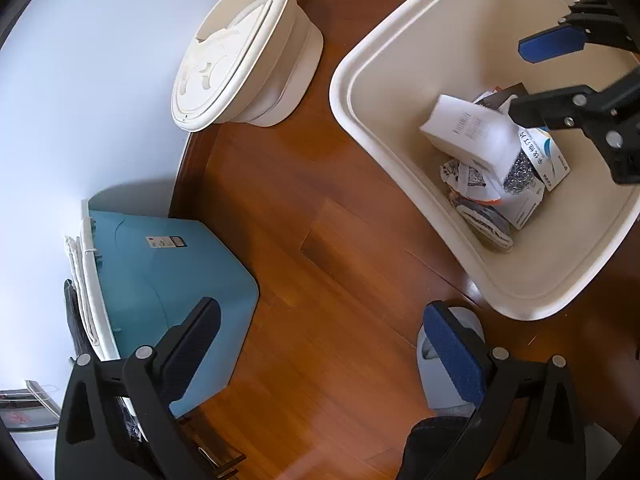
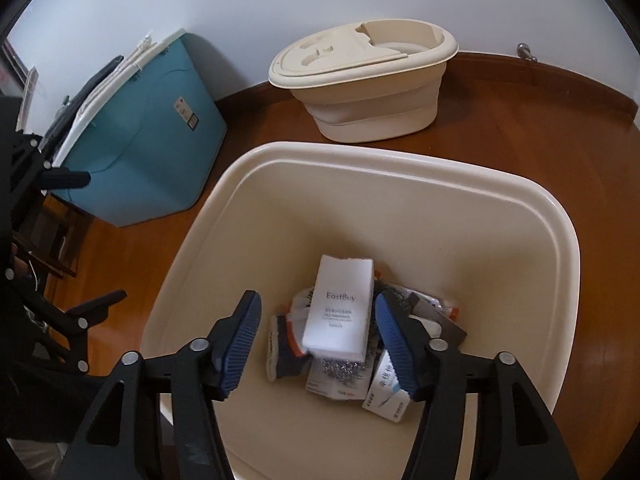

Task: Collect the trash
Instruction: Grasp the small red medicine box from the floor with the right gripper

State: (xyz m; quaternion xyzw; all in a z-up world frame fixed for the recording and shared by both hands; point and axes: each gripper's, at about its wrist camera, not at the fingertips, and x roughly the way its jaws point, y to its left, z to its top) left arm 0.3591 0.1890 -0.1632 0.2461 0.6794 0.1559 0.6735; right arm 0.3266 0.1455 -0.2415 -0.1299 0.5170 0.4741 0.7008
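A cream trash bin stands on the wooden floor and holds several pieces of trash. A white "EastBoy" box lies on top of the pile, with crumpled wrappers, a blue-and-white carton and a sock-like item under it. My right gripper is open over the bin, its blue pads either side of the white box without touching it; it also shows in the left wrist view. My left gripper is open and empty above bare floor, left of the bin.
A teal storage box with a white lid stands against the wall on the left. A cream oval tub stands by the wall behind the bin. A grey slipper is under my left gripper's right finger. Dark furniture legs are at the far left.
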